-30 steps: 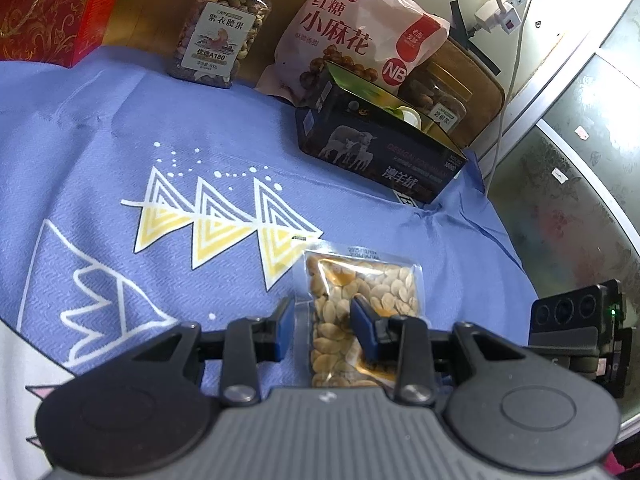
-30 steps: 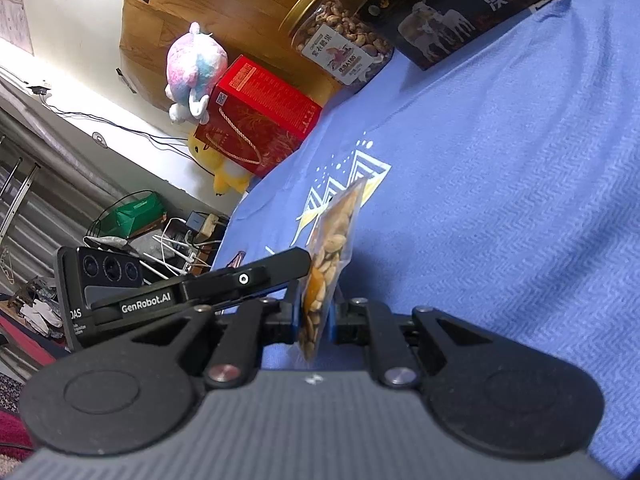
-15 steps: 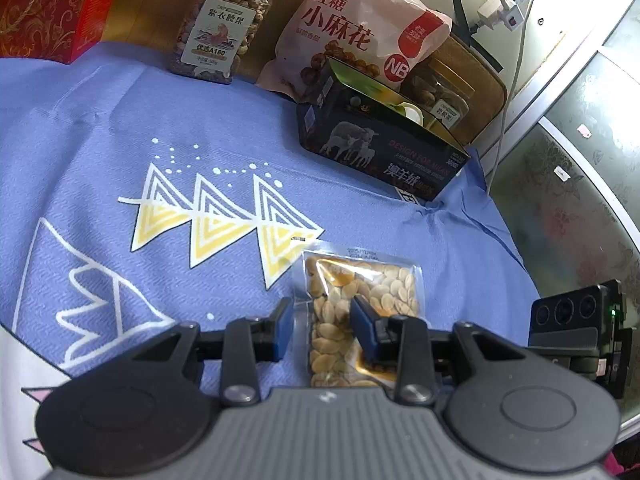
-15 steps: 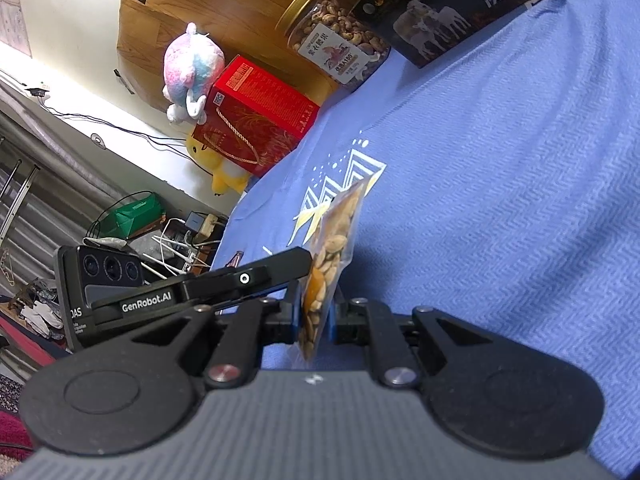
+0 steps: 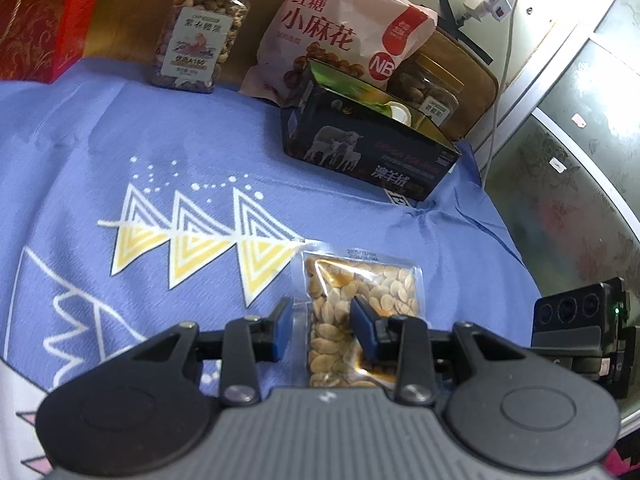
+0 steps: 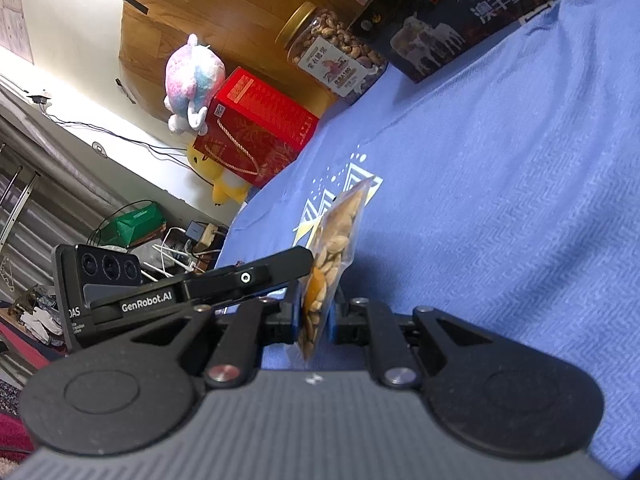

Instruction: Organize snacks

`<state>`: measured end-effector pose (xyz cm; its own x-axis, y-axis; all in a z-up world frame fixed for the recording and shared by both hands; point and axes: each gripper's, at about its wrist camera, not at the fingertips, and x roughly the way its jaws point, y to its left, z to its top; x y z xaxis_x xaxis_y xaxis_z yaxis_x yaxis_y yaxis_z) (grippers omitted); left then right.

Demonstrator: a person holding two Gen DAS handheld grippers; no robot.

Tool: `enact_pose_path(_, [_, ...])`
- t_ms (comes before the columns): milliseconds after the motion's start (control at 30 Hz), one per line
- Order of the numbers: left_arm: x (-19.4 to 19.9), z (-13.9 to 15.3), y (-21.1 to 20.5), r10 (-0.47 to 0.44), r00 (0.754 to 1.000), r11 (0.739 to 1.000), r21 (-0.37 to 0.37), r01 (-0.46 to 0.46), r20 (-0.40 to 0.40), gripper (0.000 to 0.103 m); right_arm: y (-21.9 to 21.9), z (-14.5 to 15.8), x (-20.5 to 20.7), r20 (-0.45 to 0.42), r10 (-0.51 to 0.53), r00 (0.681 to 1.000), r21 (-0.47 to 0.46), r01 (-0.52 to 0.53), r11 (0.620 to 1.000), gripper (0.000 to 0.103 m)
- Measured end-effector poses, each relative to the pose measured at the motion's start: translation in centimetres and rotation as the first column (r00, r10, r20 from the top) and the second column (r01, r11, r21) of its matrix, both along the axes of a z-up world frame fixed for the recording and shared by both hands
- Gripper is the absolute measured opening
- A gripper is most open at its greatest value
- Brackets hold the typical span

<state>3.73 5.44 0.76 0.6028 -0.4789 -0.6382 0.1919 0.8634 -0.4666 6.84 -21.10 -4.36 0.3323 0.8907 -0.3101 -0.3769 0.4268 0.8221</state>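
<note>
Together, both tools (image 5: 322,328) (image 6: 314,314) pinch one seed packet (image 5: 360,300); two nut jars (image 5: 202,40) stand behind.

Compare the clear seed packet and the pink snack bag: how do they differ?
Look: the seed packet is clear, with its seeds showing; the pink snack bag is mostly opaque print.
Size: the packet is much smaller than the bag.
Pose: the packet is clamped on edge in the right tool; the bag stands at the back behind the black box.
Both are soft plastic snack pouches.
</note>
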Motion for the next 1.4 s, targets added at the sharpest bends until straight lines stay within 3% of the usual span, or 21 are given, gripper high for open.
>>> enact_pose_path(1067, [6.6,3.7,-7.1,-0.129,0.988,0.987,0.106,0.12,0.081,0.032,-5.1,2.2,3.2,0.077,-0.155,0.985,0.027,0.153,0.988,0.017])
enact_pose_path(1400, [11.4,7.4,-8.2,-0.131,0.975,0.986,0.128,0.109,0.178,0.032,-5.6,5.6,7.9,0.168,-0.186,0.968,0.028,0.184,0.983,0.017])
